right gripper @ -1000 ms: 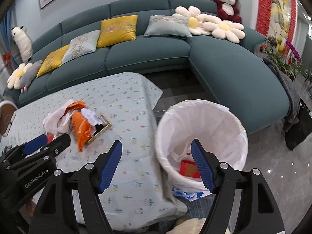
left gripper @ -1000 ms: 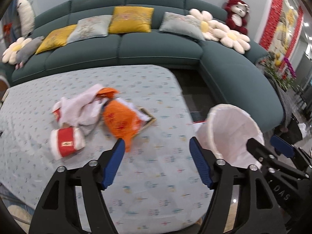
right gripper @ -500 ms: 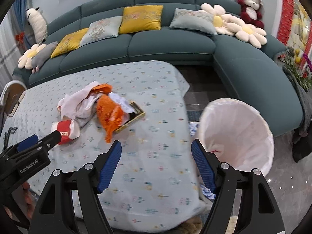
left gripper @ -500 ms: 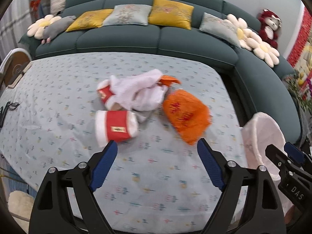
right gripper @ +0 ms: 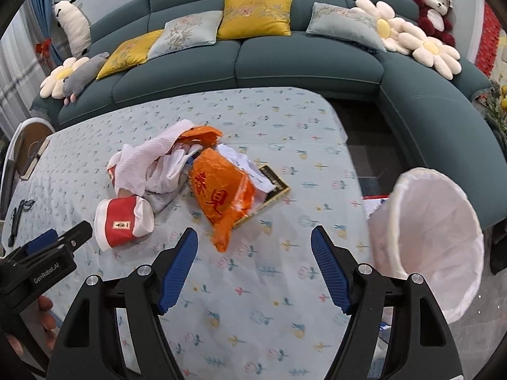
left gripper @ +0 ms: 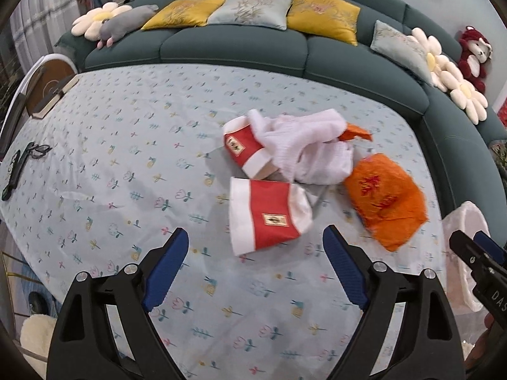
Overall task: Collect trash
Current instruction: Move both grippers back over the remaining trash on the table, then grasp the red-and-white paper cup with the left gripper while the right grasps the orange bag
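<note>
A trash pile lies on the flowered tablecloth [left gripper: 126,164]. A red and white paper cup [left gripper: 267,218] lies on its side nearest my left gripper [left gripper: 255,237], which is open and empty just in front of it. A second red cup [left gripper: 244,148] sits under crumpled white tissue [left gripper: 304,145]. An orange plastic bag [left gripper: 385,199] lies to the right. In the right wrist view, my right gripper [right gripper: 253,234] is open and empty, in front of the orange bag [right gripper: 221,190]. The near cup [right gripper: 122,220], tissue [right gripper: 149,161] and a black and gold box [right gripper: 272,186] show there too.
A white-lined trash bin [right gripper: 434,237] stands off the table's right edge, also in the left wrist view [left gripper: 462,234]. A teal sofa [right gripper: 285,60] with cushions curves behind the table. Glasses [left gripper: 35,152] and a book [left gripper: 54,98] lie at the table's far left.
Both grippers have swung left from the bin toward the trash pile. The left gripper has come closer to the near red cup. Both stay open.
</note>
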Motion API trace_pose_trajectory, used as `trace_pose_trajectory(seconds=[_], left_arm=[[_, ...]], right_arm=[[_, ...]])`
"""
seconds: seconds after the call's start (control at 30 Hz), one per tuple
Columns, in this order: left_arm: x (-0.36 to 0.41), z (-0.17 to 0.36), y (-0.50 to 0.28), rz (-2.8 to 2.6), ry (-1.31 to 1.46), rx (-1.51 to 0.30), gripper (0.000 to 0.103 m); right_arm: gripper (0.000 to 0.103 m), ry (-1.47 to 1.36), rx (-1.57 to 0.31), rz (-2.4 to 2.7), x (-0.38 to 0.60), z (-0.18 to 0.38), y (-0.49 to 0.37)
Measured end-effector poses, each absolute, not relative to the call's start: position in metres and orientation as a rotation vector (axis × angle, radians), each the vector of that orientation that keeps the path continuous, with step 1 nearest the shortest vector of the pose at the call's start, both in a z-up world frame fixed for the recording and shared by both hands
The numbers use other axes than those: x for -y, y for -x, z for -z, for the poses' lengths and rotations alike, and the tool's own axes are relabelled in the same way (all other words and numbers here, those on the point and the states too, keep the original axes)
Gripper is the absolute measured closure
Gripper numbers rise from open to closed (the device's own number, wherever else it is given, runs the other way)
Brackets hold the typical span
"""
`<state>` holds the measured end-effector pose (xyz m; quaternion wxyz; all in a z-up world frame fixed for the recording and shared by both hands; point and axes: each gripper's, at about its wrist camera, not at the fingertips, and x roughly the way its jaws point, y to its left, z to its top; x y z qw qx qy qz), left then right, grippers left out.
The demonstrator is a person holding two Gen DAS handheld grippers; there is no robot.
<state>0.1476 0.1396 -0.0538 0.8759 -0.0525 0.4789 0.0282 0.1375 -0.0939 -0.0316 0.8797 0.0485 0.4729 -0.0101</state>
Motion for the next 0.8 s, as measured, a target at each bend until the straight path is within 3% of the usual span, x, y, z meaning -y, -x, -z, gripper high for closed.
trace_pose_trajectory(seconds=[0.23, 0.57, 0.67, 0.8], left_arm=[[-0.15, 0.079, -0.169, -0.062, 0.107, -1.057, 0.021], [-0.156, 0.098, -0.191, -0.054, 0.136, -1.099, 0.022], [-0.153, 0.102, -0.194, -0.04, 0.139, -1.116, 0.029], [-0.149, 0.105, -0.196, -0.013, 0.13, -1.144, 0.052]], right_arm=[[0.035, -0.127, -1.033, 0.005, 0.085, 0.053, -0.164], [0.048, -0.126, -1.076, -0.017, 0.075, 0.071, -0.186], [0.054, -0.117, -1.08, -0.027, 0.069, 0.074, -0.191], [0.07, -0.106, -1.092, -0.046, 0.063, 0.078, -0.192]])
